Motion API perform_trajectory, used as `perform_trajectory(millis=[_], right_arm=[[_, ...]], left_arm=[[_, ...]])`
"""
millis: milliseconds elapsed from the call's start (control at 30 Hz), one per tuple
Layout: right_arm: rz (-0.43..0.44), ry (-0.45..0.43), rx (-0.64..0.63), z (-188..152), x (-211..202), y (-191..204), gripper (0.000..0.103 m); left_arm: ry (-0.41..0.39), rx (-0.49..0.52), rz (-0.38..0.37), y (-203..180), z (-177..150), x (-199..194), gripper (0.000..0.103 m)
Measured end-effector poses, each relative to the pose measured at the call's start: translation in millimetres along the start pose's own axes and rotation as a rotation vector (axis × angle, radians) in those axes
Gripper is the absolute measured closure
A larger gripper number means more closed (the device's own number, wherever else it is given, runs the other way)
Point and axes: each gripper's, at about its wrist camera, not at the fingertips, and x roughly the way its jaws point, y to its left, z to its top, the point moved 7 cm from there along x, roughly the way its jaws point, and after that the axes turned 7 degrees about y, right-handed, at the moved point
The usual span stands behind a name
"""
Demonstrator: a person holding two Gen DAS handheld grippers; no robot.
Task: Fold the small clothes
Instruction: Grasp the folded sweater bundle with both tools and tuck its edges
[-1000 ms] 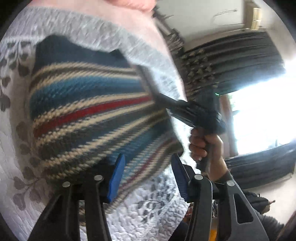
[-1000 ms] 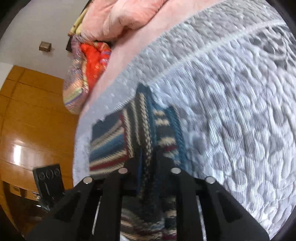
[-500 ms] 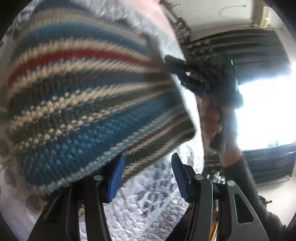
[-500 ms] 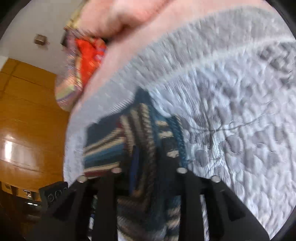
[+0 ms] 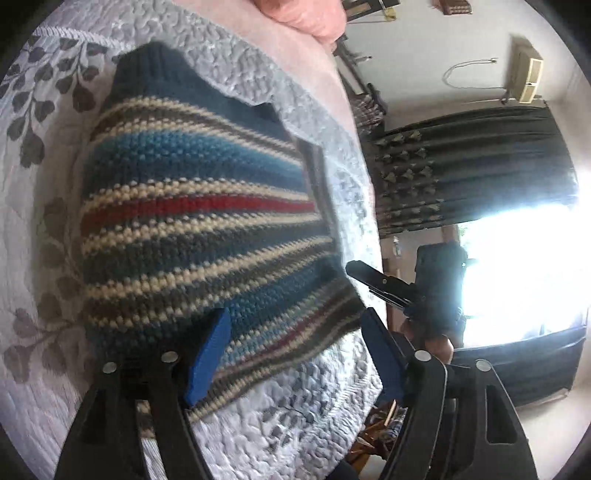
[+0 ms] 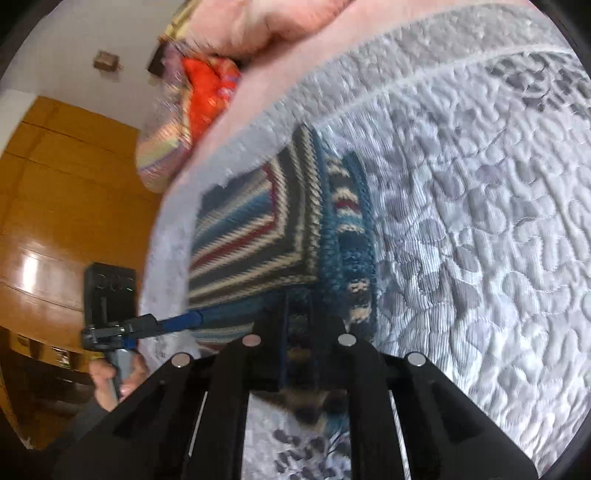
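Note:
A small knit sweater (image 5: 192,229) with blue, cream, red and grey stripes lies folded on the quilted bedspread (image 5: 303,413). My left gripper (image 5: 295,350) is open, its blue pads (image 5: 207,354) standing over the sweater's near hem. In the right wrist view the sweater (image 6: 251,236) shows a folded sleeve along its right side. My right gripper (image 6: 299,328) is shut on the sweater's near edge, with knit fabric between its dark fingers. In the left wrist view the right gripper (image 5: 364,273) sits at the sweater's right corner.
A pink pillow (image 5: 306,18) and a colourful cloth pile (image 6: 184,122) lie at the far end of the bed. The bed edge runs beside dark curtains (image 5: 472,166) and a bright window (image 5: 524,273). A wooden wardrobe (image 6: 55,221) stands on the other side.
The sweater, which filled the left wrist view half a second ago, now lies further off and flat. The right gripper has come down to the sweater's near right corner.

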Motion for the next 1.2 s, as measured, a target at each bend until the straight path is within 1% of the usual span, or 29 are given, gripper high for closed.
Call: perform_trajectory(millis=[33, 100, 133, 167, 200, 233, 267, 300, 333, 367, 433, 467, 500, 567, 633, 667, 733, 800, 967, 1033, 1100, 1167, 1200], right_arm=[[-0.006, 0.019, 0.008, -4.8, 2.8, -4.1, 0.092], [-0.065, 0.102, 0.017, -19.1, 22.9, -24.0, 0.094], [-0.062, 0.107, 0.018, -18.7, 25.2, -26.3, 0.094], [-0.040, 0.105, 0.020, -16.9, 21.3, -23.9, 0.090], [-0.015, 0.105, 0.022, -14.1, 15.6, -19.3, 0.083], [0.037, 0.081, 0.020, -5.3, 2.7, -10.9, 0.052], [0.045, 0.054, 0.023, -0.4, -8.4, -9.9, 0.016], [0.039, 0.002, 0.037, 12.8, -20.0, -11.0, 0.008], [0.046, -0.004, 0.050, 20.4, -23.3, -12.1, 0.008], [0.074, 0.022, 0.075, 30.0, -19.5, -15.7, 0.008], [0.110, 0.071, 0.123, 47.0, -5.3, -28.1, 0.008], [0.125, 0.088, 0.137, 52.0, 1.9, -31.5, 0.008], [0.143, 0.110, 0.153, 58.8, 16.0, -33.2, 0.008], [0.148, 0.149, 0.153, 68.9, 42.4, -37.2, 0.010], [0.159, 0.193, 0.144, 65.5, 57.8, -38.9, 0.013], [0.160, 0.212, 0.139, 68.1, 66.5, -37.4, 0.015], [0.171, 0.231, 0.123, 74.9, 79.3, -33.3, 0.015], [0.187, 0.237, 0.119, 79.6, 82.8, -29.3, 0.016], [0.189, 0.269, 0.083, 84.7, 96.5, -18.9, 0.016], [0.193, 0.274, 0.061, 87.4, 105.3, -11.6, 0.015], [0.188, 0.279, 0.050, 85.2, 110.5, -9.5, 0.015], [0.187, 0.274, 0.053, 86.3, 113.7, -7.5, 0.016], [0.185, 0.267, 0.057, 87.5, 114.0, -6.8, 0.019]], left_arm=[[-0.009, 0.006, 0.006, 0.6, -2.8, -4.1, 0.027], [-0.036, -0.009, 0.021, 3.3, -6.3, -14.5, 0.027], [-0.050, -0.022, 0.014, 5.6, -8.7, -21.0, 0.026], [-0.067, -0.037, 0.021, 8.5, -9.5, -29.5, 0.025], [-0.099, -0.045, 0.056, 15.8, -11.3, -41.3, 0.020], [-0.125, -0.041, 0.090, 20.5, -11.5, -49.7, 0.017], [-0.154, -0.023, 0.135, 27.5, -15.6, -61.0, 0.017], [-0.164, -0.012, 0.158, 34.2, -18.6, -68.7, 0.016], [-0.168, -0.005, 0.179, 42.1, -21.2, -74.3, 0.016], [-0.169, -0.011, 0.186, 50.8, -24.1, -78.2, 0.016], [-0.157, -0.065, 0.162, 72.0, -28.8, -75.8, 0.016], [-0.155, -0.089, 0.130, 80.9, -29.2, -72.7, 0.016], [-0.154, -0.109, 0.071, 88.0, -30.5, -67.2, 0.016], [-0.163, -0.141, -0.004, 99.6, -37.1, -63.8, 0.016], [-0.169, -0.167, -0.084, 107.4, -36.5, -52.9, 0.016], [-0.170, -0.167, -0.100, 108.1, -37.9, -50.4, 0.016], [-0.154, -0.146, -0.147, 105.6, -34.9, -39.1, 0.016], [-0.129, -0.131, -0.172, 102.8, -32.3, -27.3, 0.016], [-0.088, -0.102, -0.168, 102.8, -25.2, -15.4, 0.014], [-0.048, -0.071, -0.157, 95.4, -24.3, -6.0, 0.012], [0.001, -0.056, -0.129, 94.0, -20.8, 5.8, 0.012], [0.024, -0.078, -0.103, 92.9, -15.2, 13.3, 0.013], [0.027, -0.097, -0.091, 92.7, -12.8, 14.3, 0.013]])
